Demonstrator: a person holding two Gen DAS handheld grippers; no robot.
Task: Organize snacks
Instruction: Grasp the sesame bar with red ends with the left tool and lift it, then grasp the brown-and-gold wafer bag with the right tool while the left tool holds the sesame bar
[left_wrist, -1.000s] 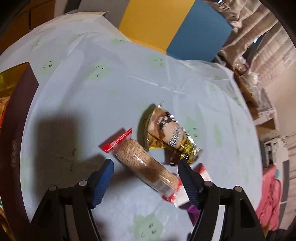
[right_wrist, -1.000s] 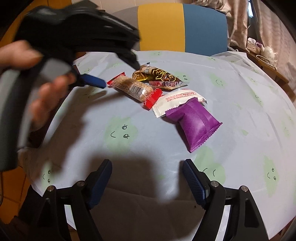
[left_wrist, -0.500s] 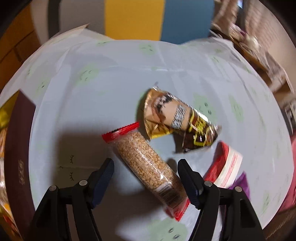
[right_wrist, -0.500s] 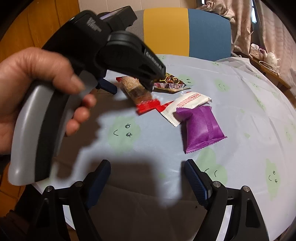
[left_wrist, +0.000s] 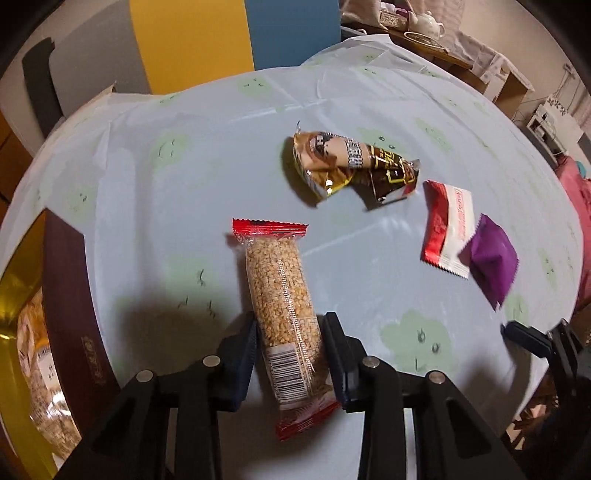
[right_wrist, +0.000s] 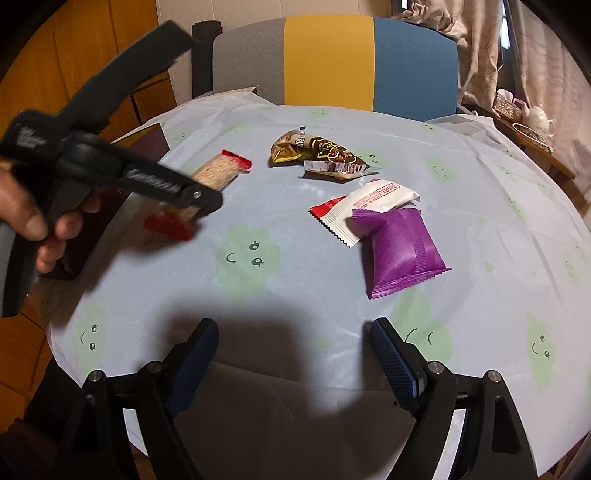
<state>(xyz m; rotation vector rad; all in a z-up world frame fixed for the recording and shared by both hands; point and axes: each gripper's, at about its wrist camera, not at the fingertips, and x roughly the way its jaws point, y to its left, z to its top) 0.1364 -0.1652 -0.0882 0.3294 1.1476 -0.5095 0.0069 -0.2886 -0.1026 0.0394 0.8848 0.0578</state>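
grain bar (left_wrist: 284, 306) in a clear wrapper with red ends lies on the pale blue tablecloth (left_wrist: 155, 206) in the left wrist view, and the left gripper (left_wrist: 290, 338) has just closed, pinching its near half. its near red end is partly hidden by the right finger. a dark box (left_wrist: 70, 314) is cut off at the left edge.

right wrist view: the right gripper (right_wrist: 291, 363) is spread wide over bare cloth, nothing between its pads. the left gripper's blurred body covers the bar's middle. a purple packet (right_wrist: 400, 251) overlaps a white-and-red packet (right_wrist: 369, 203).

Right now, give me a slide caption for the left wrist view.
Left hand-held gripper shut on a clear, red-ended sesame bar packet on the pale blue tablecloth.
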